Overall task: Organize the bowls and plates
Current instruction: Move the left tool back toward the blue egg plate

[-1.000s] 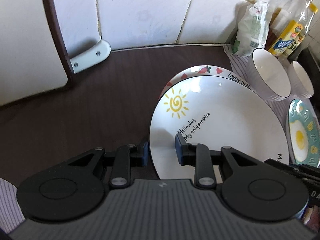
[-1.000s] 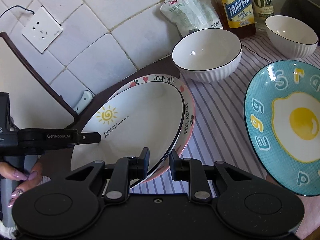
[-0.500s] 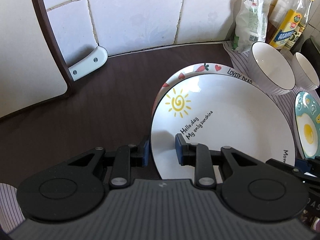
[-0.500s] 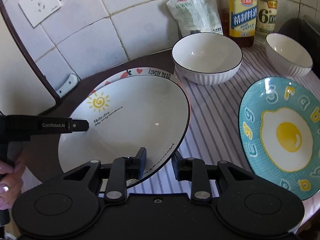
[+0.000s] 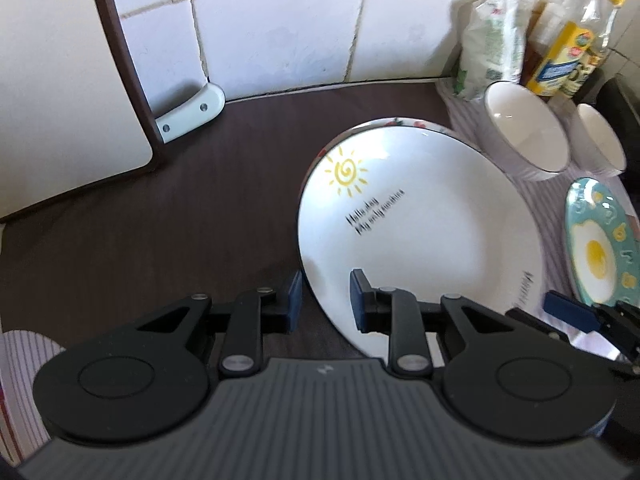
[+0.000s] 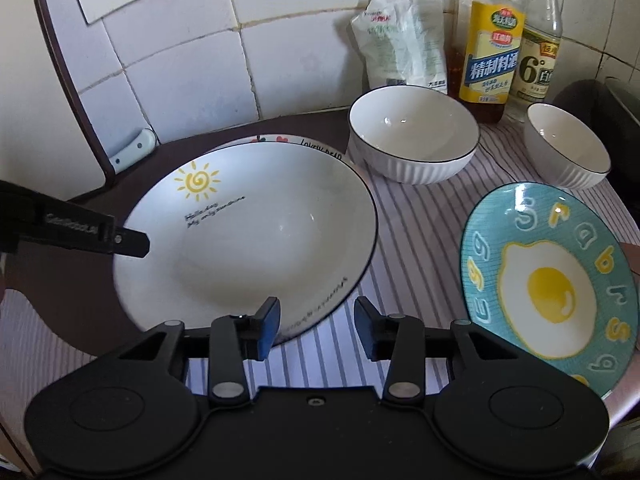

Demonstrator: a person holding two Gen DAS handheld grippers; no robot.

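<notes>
A white sun plate [image 5: 424, 220] with a yellow sun lies stacked on the pink-rimmed bear plate [image 6: 304, 142], which shows only at its far edge. My left gripper [image 5: 325, 300] is open and straddles the sun plate's near-left rim. My right gripper [image 6: 316, 328] is open at the plate's [image 6: 256, 240] near-right rim, one finger over the rim. A teal egg plate [image 6: 548, 280] lies to the right. Two white ribbed bowls, a large one [image 6: 412, 140] and a small one [image 6: 568, 148], stand behind.
A striped cloth [image 6: 420, 220] covers the right of the dark counter [image 5: 160, 220]. A white bag [image 6: 404, 44] and two bottles, one yellow-labelled [image 6: 490, 56] and one clear [image 6: 538, 44], stand against the tiled wall. A white board [image 5: 60, 80] leans at the left.
The sun plate came down flat onto the bear plate. Both grippers opened and let go of its rim. The right gripper drew back a little.
</notes>
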